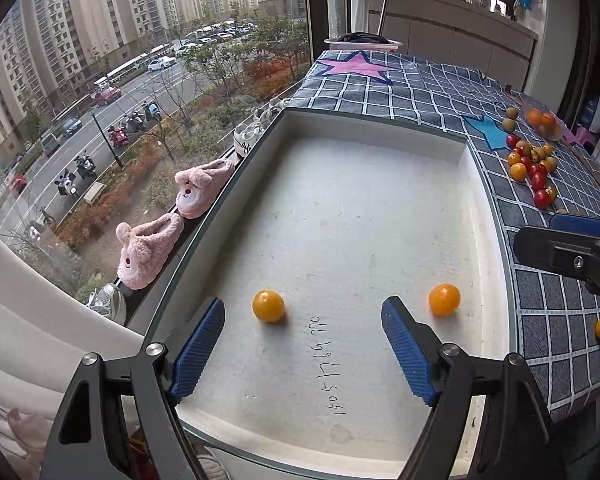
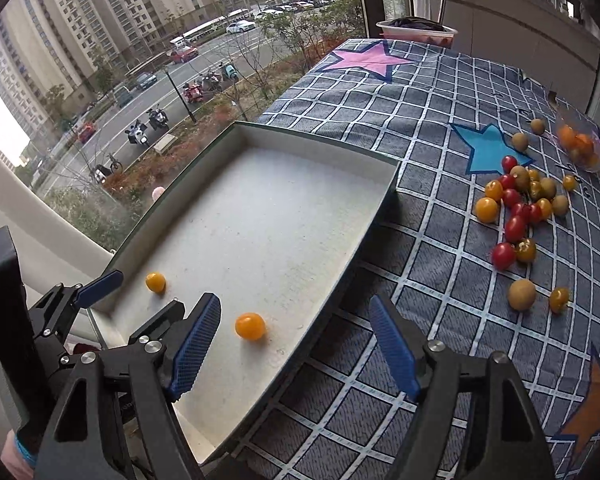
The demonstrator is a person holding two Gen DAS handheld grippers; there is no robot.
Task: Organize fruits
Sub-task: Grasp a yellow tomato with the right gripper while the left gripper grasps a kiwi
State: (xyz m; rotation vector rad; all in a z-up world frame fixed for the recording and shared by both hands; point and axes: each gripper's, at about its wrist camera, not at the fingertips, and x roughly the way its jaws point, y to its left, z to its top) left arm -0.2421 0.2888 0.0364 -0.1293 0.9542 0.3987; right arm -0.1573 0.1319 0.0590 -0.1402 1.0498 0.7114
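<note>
A shallow white box [image 1: 380,128] [image 2: 384,196] lies on a checked cloth. Two yellow cherry tomatoes lie in it: one on the left [image 1: 268,306] [image 2: 155,282], one on the right [image 1: 444,299] [image 2: 250,325]. My left gripper [image 1: 304,344] is open and empty above the box's near end, the left tomato between its fingers' line. My right gripper [image 2: 296,344] is open and empty over the box's right wall; it also shows in the left wrist view [image 1: 580,240]. A pile of red, yellow and green-brown fruits [image 2: 520,204] [image 1: 532,164] lies on the cloth to the right.
A clear bowl with orange fruits [image 2: 580,144] [image 1: 542,120] stands at the far right. A loose yellow tomato [image 2: 559,299] and a brown fruit [image 2: 522,294] lie nearer. A basin [image 2: 416,30] stands at the back. Pink slippers [image 1: 176,216] sit on the window ledge at left.
</note>
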